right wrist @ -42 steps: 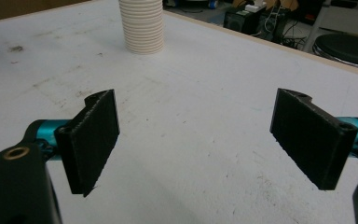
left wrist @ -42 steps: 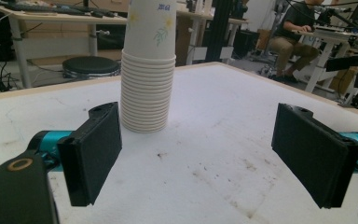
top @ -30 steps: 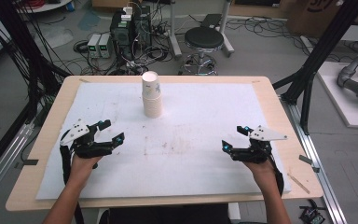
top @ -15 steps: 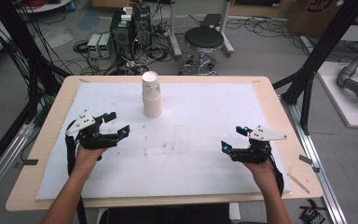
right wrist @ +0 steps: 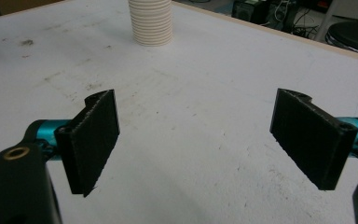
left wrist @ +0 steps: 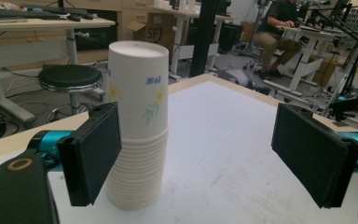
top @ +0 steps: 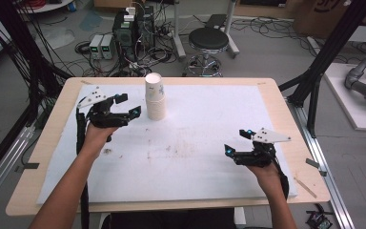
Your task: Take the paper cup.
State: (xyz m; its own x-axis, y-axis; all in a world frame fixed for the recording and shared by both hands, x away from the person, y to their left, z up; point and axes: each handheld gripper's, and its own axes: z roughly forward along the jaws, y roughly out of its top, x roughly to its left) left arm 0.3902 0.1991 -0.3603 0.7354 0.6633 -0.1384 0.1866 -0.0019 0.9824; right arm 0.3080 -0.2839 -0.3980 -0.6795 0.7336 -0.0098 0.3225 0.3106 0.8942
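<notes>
The tall stack of white paper cups with a small flower print (top: pixel 155 97) stands upright on the white foam sheet (top: pixel 195 157) that covers the light wooden table (top: pixel 286 102), toward the far edge of the sheet and a little left of its middle. The left black two-jaw gripper with teal joints (top: pixel 127 106) sits just beside that stack, on its left, jaws spread wide and holding nothing. From the left gripper view, the cup stack (left wrist: pixel 137 126) rises right behind the near jaw, which overlaps its lower rings, while the other jaw stands well off to the far side; whether the near jaw touches the cups I cannot tell. The stack is not between the jaws. Across the sheet, the right black two-jaw gripper with a grey three-cornered plate on top (top: pixel 236 148) hovers well apart from the stack, near the front right of the foam, also gaping wide and empty. In the right gripper view, the ribbed base of the stack (right wrist: pixel 150 21) shows far ahead, beyond scuffed, speckled foam (right wrist: pixel 191 116). Behind the stack, off the table, a black round stool (top: pixel 208 40) stands on the floor.
</notes>
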